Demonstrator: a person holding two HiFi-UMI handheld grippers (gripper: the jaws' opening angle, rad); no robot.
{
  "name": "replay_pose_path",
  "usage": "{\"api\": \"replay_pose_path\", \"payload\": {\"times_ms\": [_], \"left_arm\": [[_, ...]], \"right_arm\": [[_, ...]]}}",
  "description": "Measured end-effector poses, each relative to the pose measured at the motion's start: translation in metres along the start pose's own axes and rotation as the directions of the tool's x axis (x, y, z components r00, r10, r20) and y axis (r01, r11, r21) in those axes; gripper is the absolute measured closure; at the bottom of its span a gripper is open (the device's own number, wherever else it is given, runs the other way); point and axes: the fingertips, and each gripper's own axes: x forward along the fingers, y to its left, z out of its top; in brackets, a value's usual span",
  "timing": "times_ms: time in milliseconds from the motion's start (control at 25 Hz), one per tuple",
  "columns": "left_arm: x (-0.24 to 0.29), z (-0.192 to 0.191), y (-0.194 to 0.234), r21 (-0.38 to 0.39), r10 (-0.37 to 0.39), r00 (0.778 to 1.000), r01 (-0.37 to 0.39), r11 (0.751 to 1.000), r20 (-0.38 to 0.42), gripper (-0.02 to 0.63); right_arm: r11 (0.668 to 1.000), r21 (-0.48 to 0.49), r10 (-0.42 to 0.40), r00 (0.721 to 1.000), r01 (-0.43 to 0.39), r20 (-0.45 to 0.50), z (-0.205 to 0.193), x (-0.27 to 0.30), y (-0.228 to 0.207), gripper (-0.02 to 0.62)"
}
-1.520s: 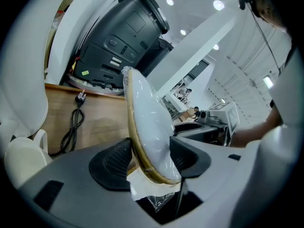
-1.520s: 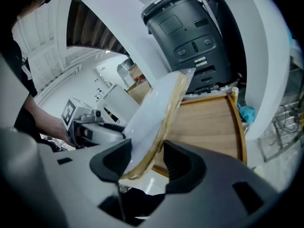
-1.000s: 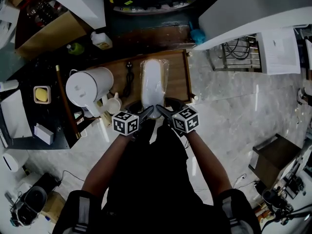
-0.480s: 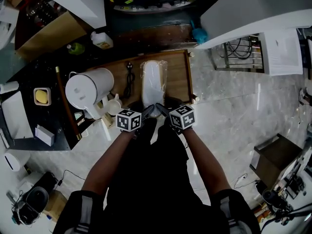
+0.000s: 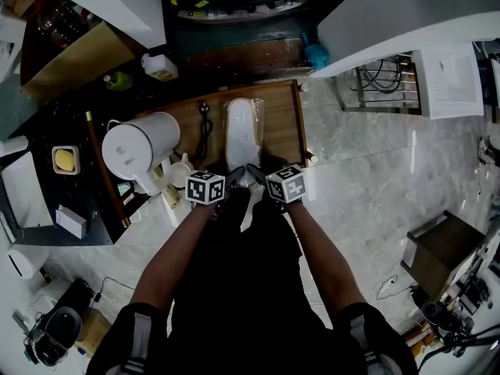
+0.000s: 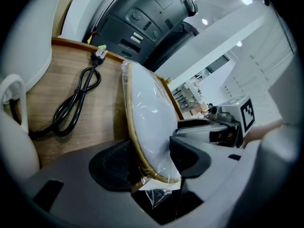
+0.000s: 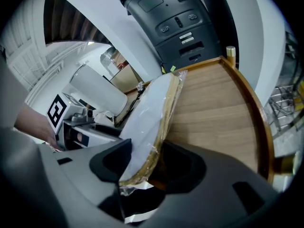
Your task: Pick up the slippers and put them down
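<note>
A pair of white slippers [image 5: 243, 133] wrapped in clear plastic lies lengthwise on the wooden tray [image 5: 282, 127], its near end held up at the tray's front edge. My left gripper [image 5: 233, 177] is shut on the near end of the slippers [image 6: 148, 129] from the left. From the right, my right gripper [image 5: 259, 176] is shut on the same end of the slippers [image 7: 148, 127]. The two marker cubes sit close together in the head view. The pack tilts on its edge between the jaws.
A white kettle [image 5: 138, 144] and a white cup [image 5: 180, 169] stand on the tray's left part, with a coiled black cable [image 5: 204, 126] beside the slippers. A dark counter [image 5: 47, 186] lies to the left. Marble floor [image 5: 367, 162] is on the right.
Both grippers have drawn closer together and a little toward the tray. The near end of the slippers pack is now gripped between both pairs of jaws.
</note>
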Motion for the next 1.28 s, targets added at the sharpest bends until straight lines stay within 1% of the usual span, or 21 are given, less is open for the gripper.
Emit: {"api": "replay_pose_path", "payload": {"times_ms": [240, 520, 680, 840, 920, 1080, 1200, 1280], "left_arm": [[0.005, -0.003, 0.006, -0.039, 0.001, 1.0, -0.002, 0.999, -0.028, 0.35], [0.006, -0.002, 0.005, -0.021, 0.028, 0.999, -0.029, 0.999, -0.033, 0.351], [0.006, 0.0, 0.006, -0.003, 0.047, 0.998, -0.048, 0.999, -0.031, 0.35], [0.001, 0.005, 0.006, 0.047, 0.048, 0.999, -0.048, 0.998, -0.002, 0.345], [-0.004, 0.009, 0.005, 0.048, 0.043, 0.999, -0.044, 0.998, 0.021, 0.345], [-0.016, 0.016, 0.004, 0.058, 0.061, 0.996, -0.064, 0.996, 0.061, 0.345], [-0.027, 0.02, -0.001, 0.052, 0.051, 0.994, -0.057, 0.997, 0.097, 0.345], [-0.035, 0.024, -0.006, 0.053, 0.045, 0.992, -0.052, 0.997, 0.121, 0.344]], "right_arm": [[1.0, 0.001, -0.03, 0.999, 0.03, -0.026, -0.003, 0.006, -0.003, 0.377], [0.999, -0.002, -0.043, 0.999, 0.043, -0.029, -0.004, 0.005, -0.008, 0.377], [0.998, -0.022, -0.055, 0.998, 0.054, -0.031, -0.004, 0.006, -0.009, 0.376], [0.997, -0.054, -0.063, 0.998, 0.063, -0.005, -0.002, 0.001, -0.008, 0.376], [0.996, -0.056, -0.065, 0.998, 0.065, 0.01, 0.001, -0.003, -0.008, 0.374], [0.995, -0.074, -0.066, 0.997, 0.068, 0.035, 0.007, -0.014, -0.005, 0.374], [0.994, -0.084, -0.072, 0.996, 0.076, 0.056, 0.012, -0.024, -0.003, 0.374], [0.994, -0.091, -0.062, 0.996, 0.068, 0.064, 0.014, -0.029, 0.0, 0.374]]}}
